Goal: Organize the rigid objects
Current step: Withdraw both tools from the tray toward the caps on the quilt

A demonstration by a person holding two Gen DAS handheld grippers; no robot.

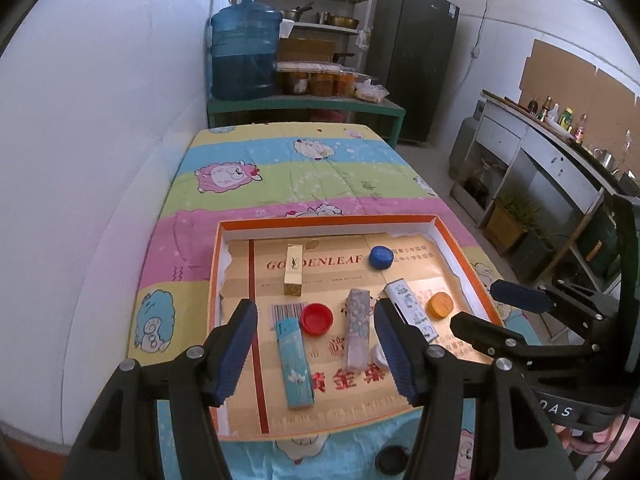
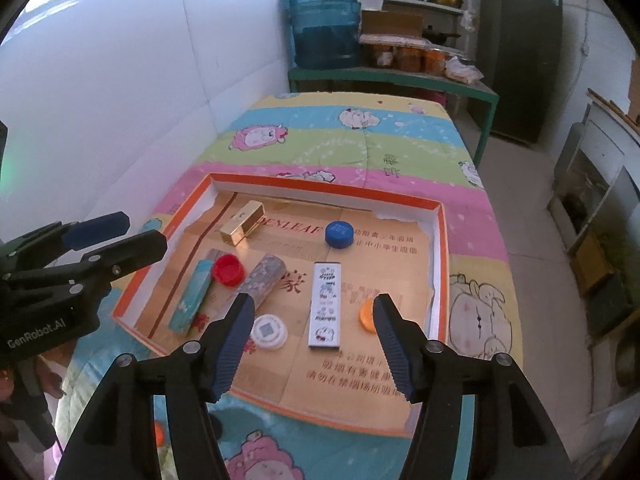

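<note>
A shallow orange-rimmed box (image 1: 218, 264) lies on the bed and holds the objects. Inside it are a gold box (image 1: 293, 270), a blue cap (image 1: 380, 257), a red cap (image 1: 317, 319), a teal box (image 1: 294, 364), a grey patterned box (image 1: 358, 326), a printed white box (image 2: 326, 304), an orange cap (image 2: 367, 314) and a white cap (image 2: 269, 332). My left gripper (image 1: 314, 312) hovers open above the red cap and the teal box, holding nothing. My right gripper (image 2: 313, 302) hangs open above the white box, also with nothing in it.
A cartoon-print quilt (image 1: 304, 168) covers the bed, with a white wall on the left. A black cap (image 1: 394, 460) lies on the quilt in front of the box, and another orange cap (image 2: 159, 434) beside it. A blue water jug (image 1: 244, 52) and shelves stand behind the bed.
</note>
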